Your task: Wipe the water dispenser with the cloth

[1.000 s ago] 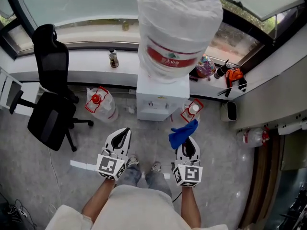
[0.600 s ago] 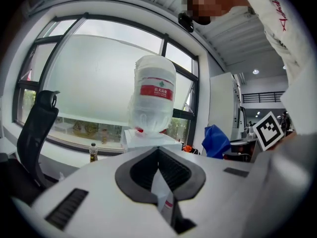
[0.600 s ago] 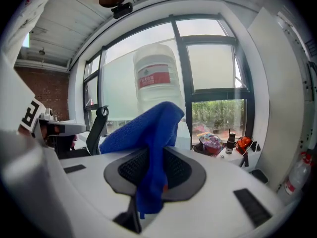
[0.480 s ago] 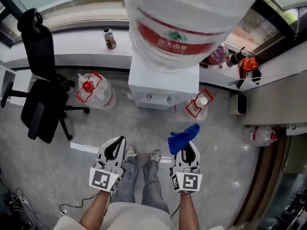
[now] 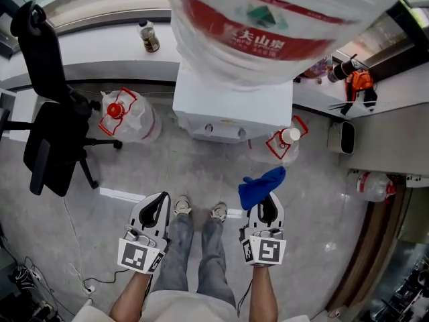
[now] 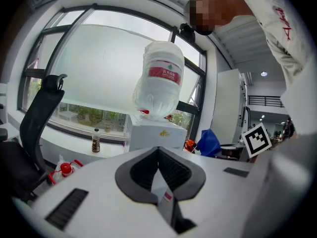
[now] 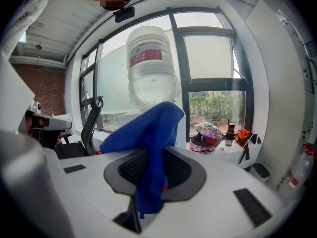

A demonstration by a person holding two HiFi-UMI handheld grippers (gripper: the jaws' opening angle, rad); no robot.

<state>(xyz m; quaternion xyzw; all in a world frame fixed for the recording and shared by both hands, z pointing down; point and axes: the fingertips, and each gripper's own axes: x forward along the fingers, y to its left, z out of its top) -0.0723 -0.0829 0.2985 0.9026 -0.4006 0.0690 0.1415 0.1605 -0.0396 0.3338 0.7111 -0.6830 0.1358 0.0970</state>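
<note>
Closest in, over a pair of shoes (image 5: 181,208) on the grey floor: left gripper (image 5: 159,205), jaws pressed together with nothing between. Level with it, right gripper (image 5: 265,205), clamped tight on a blue cloth (image 5: 261,185); cloth bunched up out of the jaws and draped over their front, one strip hanging below the pads. Both grippers well apart from the water dispenser (image 5: 231,113), cloth not touching it. Ahead on the floor, flanking the white cabinet: a clear jug (image 5: 126,121) with red cap and handle to the left, a smaller jug (image 5: 283,143) just beside the right front corner. Atop the cabinet, a big upturned water bottle (image 5: 281,19) with red label, wrapped in clear film. Off to the left, a black office chair (image 5: 48,123). Farthest, along the white window ledge (image 5: 100,52): a small dark bottle (image 5: 148,35) on the left, an orange tool (image 5: 362,82) and a black cylinder (image 5: 338,69) on the right
</note>
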